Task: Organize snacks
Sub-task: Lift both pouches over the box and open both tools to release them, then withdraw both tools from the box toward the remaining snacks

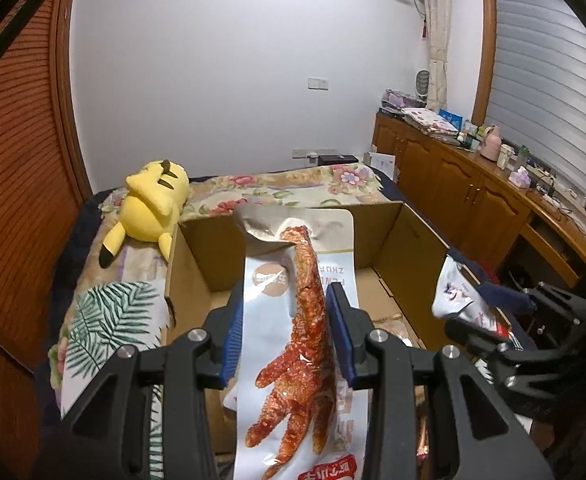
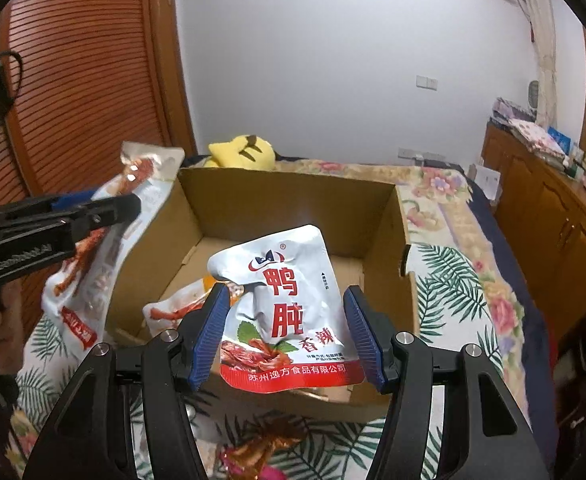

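Observation:
My left gripper (image 1: pixel 289 320) is shut on a long white pouch of red chicken feet (image 1: pixel 297 360), held upright over the near edge of an open cardboard box (image 1: pixel 209 256). In the right wrist view that same left gripper (image 2: pixel 109 206) and chicken-feet pouch (image 2: pixel 89 264) hang at the box's left side. My right gripper (image 2: pixel 289 328) is shut on a silver duck-gizzard pouch (image 2: pixel 289 300) with red characters, held above the box (image 2: pixel 293 200). From the left wrist view the right gripper (image 1: pixel 485 304) and its pouch (image 1: pixel 453 292) show at the box's right wall.
Another chicken-feet pouch (image 2: pixel 177 308) lies inside the box. A wrapped orange snack (image 2: pixel 261 448) lies on the leaf-print bed cover (image 2: pixel 453 292) in front. A yellow plush toy (image 1: pixel 149 208) lies behind the box. Wooden cabinets (image 1: pixel 473 188) stand right, a louvred door (image 1: pixel 13 160) left.

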A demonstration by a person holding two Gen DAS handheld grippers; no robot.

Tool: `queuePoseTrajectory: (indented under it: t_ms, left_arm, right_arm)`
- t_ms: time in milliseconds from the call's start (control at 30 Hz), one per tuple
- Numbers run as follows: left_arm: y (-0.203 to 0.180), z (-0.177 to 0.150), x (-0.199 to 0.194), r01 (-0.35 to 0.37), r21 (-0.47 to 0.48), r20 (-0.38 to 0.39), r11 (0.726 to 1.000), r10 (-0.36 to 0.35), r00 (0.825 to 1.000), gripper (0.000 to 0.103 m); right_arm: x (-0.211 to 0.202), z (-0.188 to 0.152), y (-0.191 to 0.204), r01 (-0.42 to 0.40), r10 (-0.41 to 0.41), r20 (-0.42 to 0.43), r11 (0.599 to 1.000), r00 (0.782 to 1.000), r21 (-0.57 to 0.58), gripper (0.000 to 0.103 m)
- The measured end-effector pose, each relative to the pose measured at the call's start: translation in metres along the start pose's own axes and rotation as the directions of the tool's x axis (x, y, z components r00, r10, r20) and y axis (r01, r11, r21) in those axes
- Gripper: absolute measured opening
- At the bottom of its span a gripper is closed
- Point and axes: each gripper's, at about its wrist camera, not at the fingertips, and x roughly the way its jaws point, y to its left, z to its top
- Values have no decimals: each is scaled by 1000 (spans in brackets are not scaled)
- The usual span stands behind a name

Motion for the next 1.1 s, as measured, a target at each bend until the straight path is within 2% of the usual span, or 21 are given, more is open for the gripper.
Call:
queuePoseTrajectory:
  t_ms: [233,667,767,1033,1067,1100]
  left_arm:
    - [2,1,13,-1,1,-41,1000,1,999,38]
    - [10,-8,5,15,-12,-26,1000,-16,1000,40]
    - [12,-11,-4,23,-8,-4,1000,-23,1000,53]
    - [11,-17,-28,33,32,44,999,-34,998,60]
    - [11,-18,-31,43,36,45,998,-45,998,64]
    - [11,-18,-34,48,42,49,998,-50,998,75]
  right_arm:
    - [14,1,1,-9,9,-21,1000,1000,23,60]
    - [30,-10,-2,-10,12,-62,999,998,35,63]
    - [30,-13,-3,-21,23,-61,999,998,43,63]
    - [19,-21,-2,-51,53,-40,998,998,46,63]
    - [14,-23,1,-55,57,-33,998,998,38,63]
    - [10,-25,2,-55,56,-25,998,998,31,63]
